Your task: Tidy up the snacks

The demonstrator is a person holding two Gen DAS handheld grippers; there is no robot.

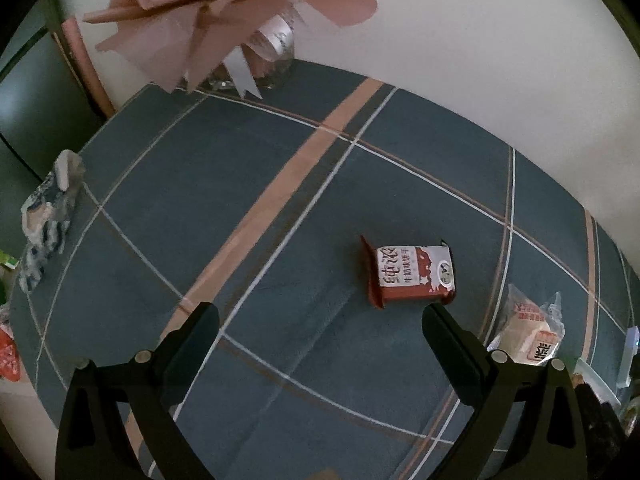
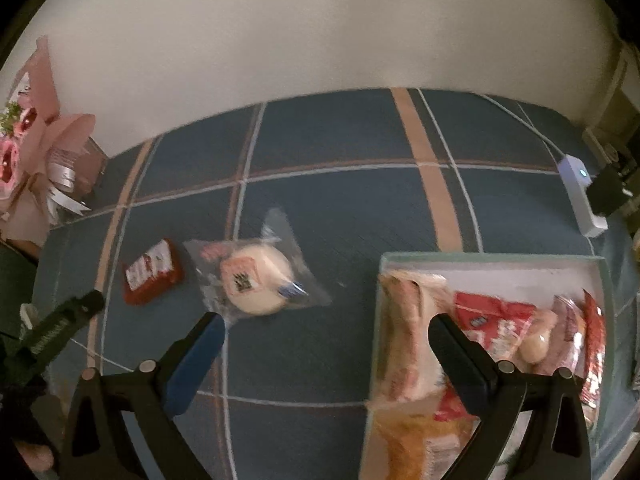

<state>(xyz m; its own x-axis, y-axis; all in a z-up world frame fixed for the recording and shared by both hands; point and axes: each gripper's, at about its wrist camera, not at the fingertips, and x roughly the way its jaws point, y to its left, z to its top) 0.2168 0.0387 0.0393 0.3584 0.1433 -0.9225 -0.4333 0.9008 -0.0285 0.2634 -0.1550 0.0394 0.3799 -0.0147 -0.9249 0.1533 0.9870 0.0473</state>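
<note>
A red and white snack packet (image 1: 412,274) lies on the blue plaid tablecloth (image 1: 256,184), just beyond my open left gripper (image 1: 320,316) and close to its right finger. The same red packet (image 2: 152,272) shows at the left of the right wrist view. A round bun in clear wrap (image 2: 252,280) lies beside it, ahead of my open right gripper (image 2: 326,328); this bun (image 1: 528,332) also sits right of the left gripper. A pale green box (image 2: 480,258) at the right holds several snack packets. Both grippers hold nothing.
A pink paper bouquet (image 1: 208,12) stands at the table's far left corner by the white wall. A crumpled blue-white wrapper (image 1: 48,216) lies at the left edge. A white device with a blue light (image 2: 580,196) lies at the far right.
</note>
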